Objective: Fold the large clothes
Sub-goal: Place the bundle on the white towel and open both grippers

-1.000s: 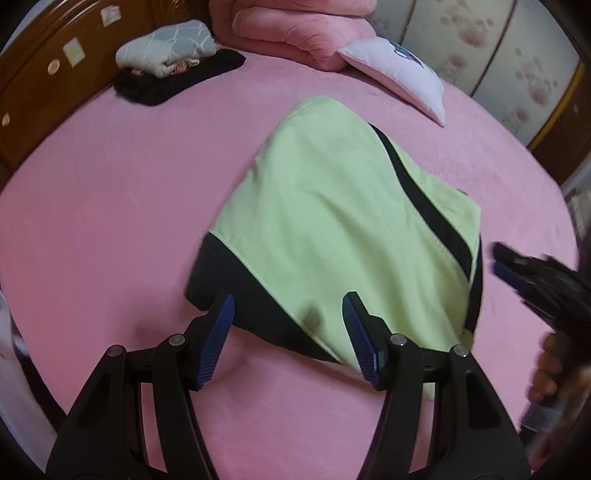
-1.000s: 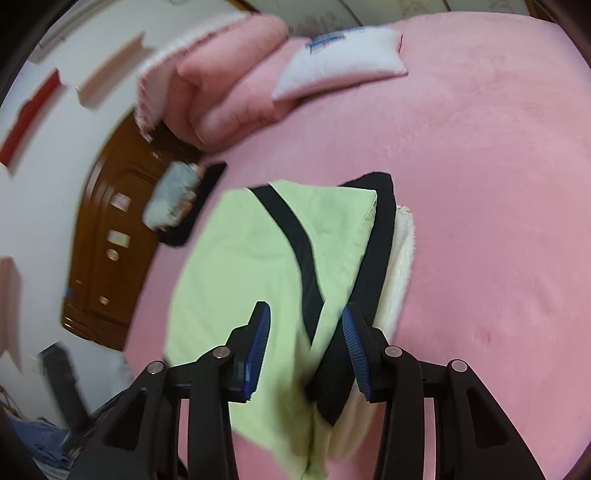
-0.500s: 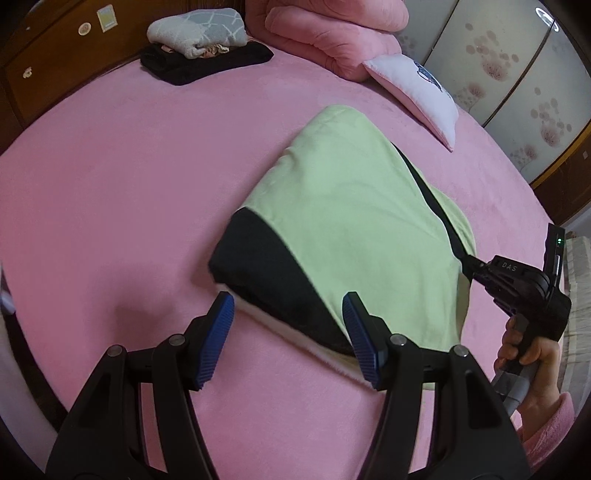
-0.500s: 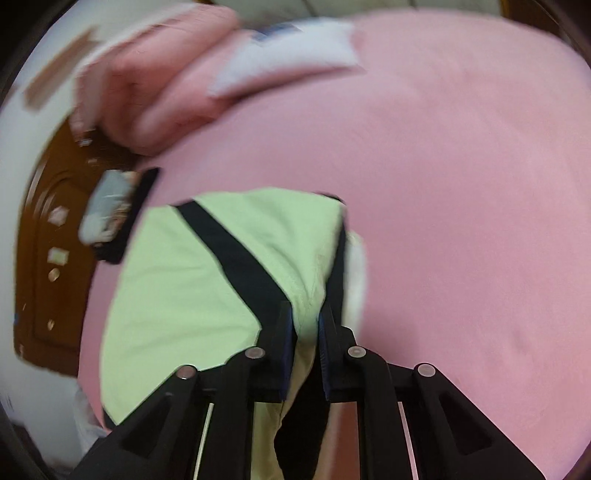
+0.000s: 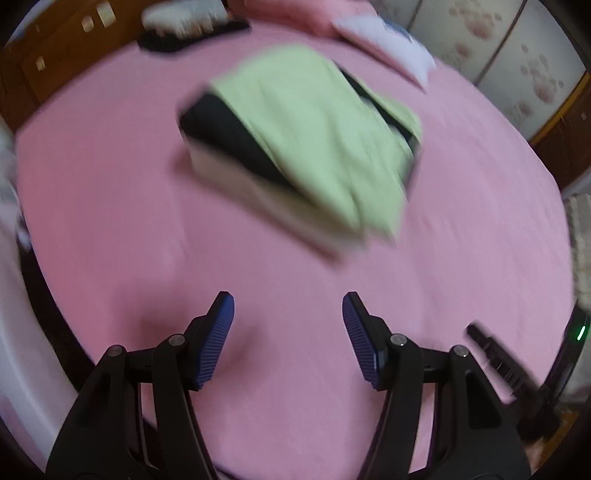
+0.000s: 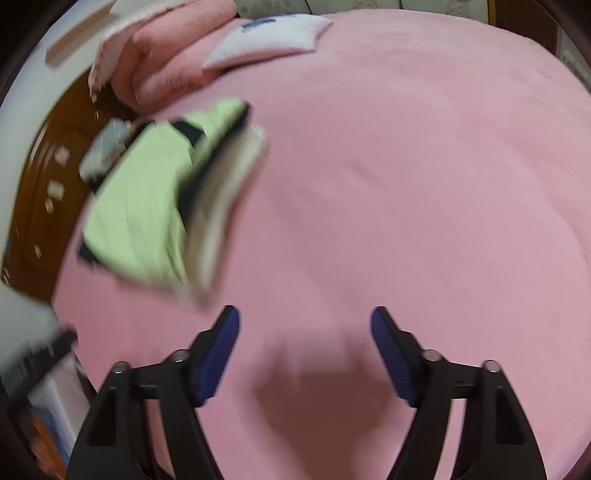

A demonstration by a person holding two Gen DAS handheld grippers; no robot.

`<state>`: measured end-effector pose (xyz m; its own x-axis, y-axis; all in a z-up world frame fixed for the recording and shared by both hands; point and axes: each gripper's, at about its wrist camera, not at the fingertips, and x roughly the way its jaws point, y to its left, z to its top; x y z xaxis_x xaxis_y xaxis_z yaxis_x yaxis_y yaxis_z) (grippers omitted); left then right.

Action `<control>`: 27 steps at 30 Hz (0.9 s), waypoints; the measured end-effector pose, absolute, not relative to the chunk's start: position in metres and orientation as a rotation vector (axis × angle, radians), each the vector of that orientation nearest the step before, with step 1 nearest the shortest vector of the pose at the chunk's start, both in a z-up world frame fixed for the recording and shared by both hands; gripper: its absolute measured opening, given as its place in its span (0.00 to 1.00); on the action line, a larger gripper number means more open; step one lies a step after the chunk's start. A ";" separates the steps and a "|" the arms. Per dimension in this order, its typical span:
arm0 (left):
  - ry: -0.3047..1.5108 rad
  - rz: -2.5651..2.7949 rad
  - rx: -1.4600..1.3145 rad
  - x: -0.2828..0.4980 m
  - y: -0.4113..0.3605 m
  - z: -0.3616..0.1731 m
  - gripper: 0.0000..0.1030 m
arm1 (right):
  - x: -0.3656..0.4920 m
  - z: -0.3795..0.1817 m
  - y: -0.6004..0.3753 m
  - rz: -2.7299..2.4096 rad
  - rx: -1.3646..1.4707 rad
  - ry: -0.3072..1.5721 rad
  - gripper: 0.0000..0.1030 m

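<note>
no readable text

both views are blurred and no word, number or brand can be made out. the white pillow [image 6: 269,40] carries a small blue printed mark [image 6: 260,23] near its top edge, too smeared to read. pale stickers [image 5: 103,14] sit on the wooden headboard [image 5: 55,59], their faces blank at this sharpness.

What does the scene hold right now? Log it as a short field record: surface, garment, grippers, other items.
surface: pink bed cover
garment: folded light-green and black garment, lying on the bed, no gripper touching it
left gripper: open, nothing between the pads, over bare bed cover
right gripper: open, has just been opening, nothing between the pads
other items: white pillow; folded pink blanket; grey and black clothes pile near the wooden headboard
</note>
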<state>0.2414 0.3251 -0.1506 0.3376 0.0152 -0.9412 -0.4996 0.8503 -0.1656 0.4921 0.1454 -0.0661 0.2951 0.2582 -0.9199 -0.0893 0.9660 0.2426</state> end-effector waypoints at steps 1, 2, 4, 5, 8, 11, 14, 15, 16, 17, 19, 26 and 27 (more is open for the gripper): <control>1.212 0.326 -0.497 0.231 0.312 -0.153 0.56 | 0.469 -0.068 0.135 0.225 0.139 1.265 0.83; 1.250 0.295 -0.524 0.216 0.290 -0.156 0.56 | 0.442 -0.069 0.119 0.218 0.127 1.287 0.86; 1.288 0.282 -0.525 0.194 0.260 -0.157 0.56 | 0.368 -0.065 0.080 0.218 0.122 1.334 0.89; 1.307 0.271 -0.511 0.177 0.236 -0.155 0.56 | 0.341 -0.063 0.064 0.213 0.124 1.356 0.92; 1.357 0.253 -0.472 0.136 0.180 -0.150 0.57 | 0.267 -0.056 0.021 0.176 0.091 1.394 0.98; 1.385 0.227 -0.445 0.100 0.132 -0.148 0.57 | 0.195 -0.051 -0.029 0.144 0.090 1.459 0.99; 1.404 0.185 -0.300 0.063 0.074 -0.140 0.57 | 0.136 -0.041 -0.080 0.085 0.103 1.465 0.99; 1.407 0.167 -0.262 0.056 0.061 -0.137 0.57 | 0.125 -0.039 -0.092 0.065 0.103 1.463 0.99; 1.405 0.146 -0.224 0.048 0.046 -0.133 0.58 | 0.111 -0.034 -0.108 0.040 0.102 1.458 1.00; 1.390 0.107 -0.190 0.035 0.026 -0.126 0.58 | 0.105 -0.030 -0.116 0.016 0.105 1.446 1.00; 1.359 0.052 -0.163 0.017 0.002 -0.114 0.58 | 0.087 -0.013 -0.148 -0.035 0.134 1.400 1.00; 1.277 -0.108 -0.035 -0.004 -0.061 -0.057 0.58 | 0.056 0.049 -0.218 -0.130 0.270 1.348 1.00; 1.261 -0.118 -0.012 -0.001 -0.065 -0.048 0.58 | 0.054 0.058 -0.224 -0.128 0.280 1.338 1.00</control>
<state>-0.0014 -0.0649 -0.0479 0.3000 -0.0957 -0.9491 0.0821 0.9939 -0.0742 0.0537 -0.2238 0.0584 0.2297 0.0681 -0.9709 0.2508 0.9597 0.1266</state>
